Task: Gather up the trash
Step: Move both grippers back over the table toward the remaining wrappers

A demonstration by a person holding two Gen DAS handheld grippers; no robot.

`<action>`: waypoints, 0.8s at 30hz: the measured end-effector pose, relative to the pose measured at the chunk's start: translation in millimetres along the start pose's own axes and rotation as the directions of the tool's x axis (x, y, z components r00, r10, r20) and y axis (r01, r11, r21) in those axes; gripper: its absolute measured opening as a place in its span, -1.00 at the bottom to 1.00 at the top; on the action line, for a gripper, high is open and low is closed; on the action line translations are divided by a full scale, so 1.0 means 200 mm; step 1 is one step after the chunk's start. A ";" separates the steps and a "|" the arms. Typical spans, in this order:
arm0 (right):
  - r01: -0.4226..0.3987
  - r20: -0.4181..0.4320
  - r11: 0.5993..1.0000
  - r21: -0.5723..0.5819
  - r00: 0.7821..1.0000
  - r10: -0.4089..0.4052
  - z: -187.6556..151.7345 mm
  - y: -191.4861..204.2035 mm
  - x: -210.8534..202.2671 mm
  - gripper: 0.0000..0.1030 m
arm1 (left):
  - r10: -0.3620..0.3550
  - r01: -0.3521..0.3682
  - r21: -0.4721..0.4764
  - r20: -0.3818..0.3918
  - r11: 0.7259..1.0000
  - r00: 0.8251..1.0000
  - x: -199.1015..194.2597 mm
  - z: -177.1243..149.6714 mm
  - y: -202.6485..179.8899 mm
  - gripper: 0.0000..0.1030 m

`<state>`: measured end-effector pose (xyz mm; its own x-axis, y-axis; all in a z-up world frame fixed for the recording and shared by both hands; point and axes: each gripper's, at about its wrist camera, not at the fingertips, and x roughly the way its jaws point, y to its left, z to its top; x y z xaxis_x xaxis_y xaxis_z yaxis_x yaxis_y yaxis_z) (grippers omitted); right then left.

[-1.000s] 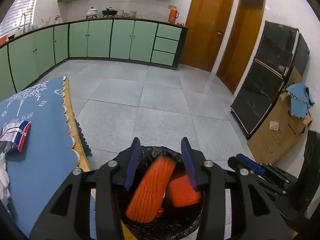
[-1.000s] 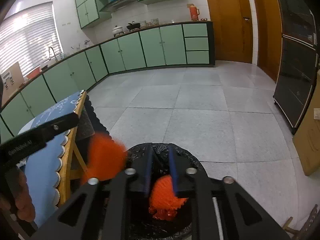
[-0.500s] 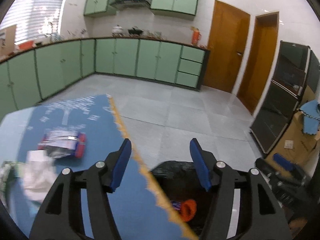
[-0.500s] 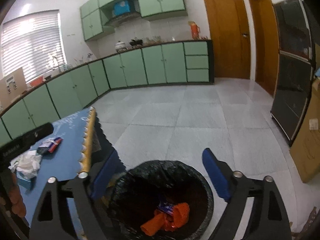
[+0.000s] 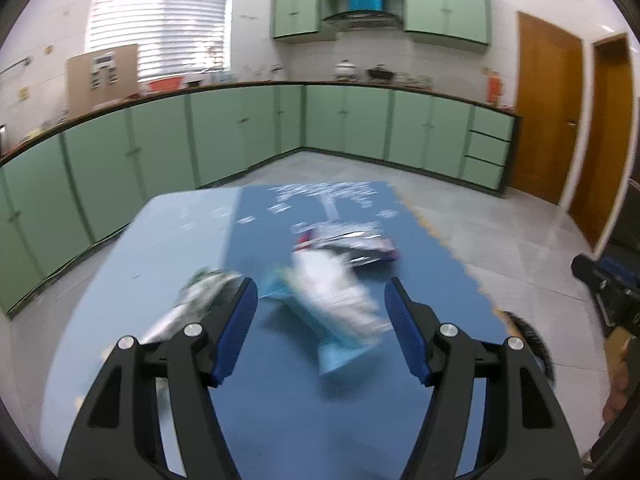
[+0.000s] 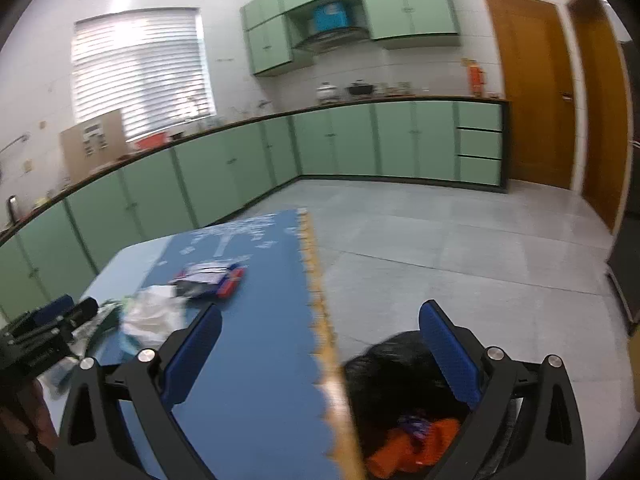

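My left gripper point(image 5: 320, 292) hangs over the blue-clothed table point(image 5: 280, 400), jaws opening, nothing between them. Just beyond it, blurred, lie a white tissue on a light-blue pack point(image 5: 336, 308), a red, white and blue wrapper point(image 5: 348, 240) farther back, and a green-and-silver wrapper point(image 5: 192, 304) to the left. My right gripper point(image 6: 320, 308) straddles the table's edge, jaws opening wide and empty. Below it the black-bagged bin point(image 6: 384, 364) holds orange trash point(image 6: 416, 444). The right wrist view also shows the wrapper point(image 6: 212, 276) and the tissue point(image 6: 152, 316).
The bin stands on the grey tile floor right beside the table's scalloped right edge point(image 6: 320, 320). Green cabinets point(image 5: 240, 140) run along the far walls, with wooden doors point(image 5: 548, 116) at the right. A hand with the left gripper point(image 6: 44, 336) shows at the right wrist view's left.
Both grippers let orange trash drop into the bin and opened. Both views then swung left and up from the bin toward the table, the left one now over the remaining trash.
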<state>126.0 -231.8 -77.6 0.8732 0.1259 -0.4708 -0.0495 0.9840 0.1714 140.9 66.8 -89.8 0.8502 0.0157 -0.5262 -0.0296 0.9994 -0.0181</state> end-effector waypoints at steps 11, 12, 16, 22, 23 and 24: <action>-0.153 -0.079 0.985 -0.077 0.986 0.147 -0.06 0.47 0.28 0.68 | 0.086 -0.088 -0.032 -0.037 0.996 0.996 0.05 -0.08 0.27 0.25; -0.161 -0.089 0.983 -0.084 0.984 0.154 -0.07 0.49 0.30 0.64 | 0.086 -0.088 -0.037 -0.041 0.995 0.995 0.06 -0.08 0.28 0.25; -0.200 -0.130 0.974 -0.104 0.974 0.186 -0.08 0.59 0.38 0.58 | 0.083 -0.085 -0.044 -0.047 0.995 0.995 0.07 -0.10 0.32 0.25; -0.247 -0.180 0.961 -0.121 0.958 0.224 -0.11 0.71 0.48 0.49 | 0.074 -0.077 -0.052 -0.052 0.996 0.996 0.09 -0.10 0.34 0.25; -0.250 -0.185 0.960 -0.127 0.957 0.224 -0.11 0.72 0.49 0.45 | 0.072 -0.075 -0.054 -0.053 0.996 0.996 0.10 -0.10 0.34 0.25; -0.252 -0.194 0.958 -0.135 0.955 0.224 -0.12 0.73 0.50 0.39 | 0.069 -0.072 -0.056 -0.056 0.996 0.996 0.10 -0.10 0.35 0.25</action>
<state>194.2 -71.7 -119.8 0.7289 0.3654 -0.5789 -0.3334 0.9280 0.1660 145.7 136.0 -119.6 0.8153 0.0825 -0.5731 -0.1203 0.9923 -0.0282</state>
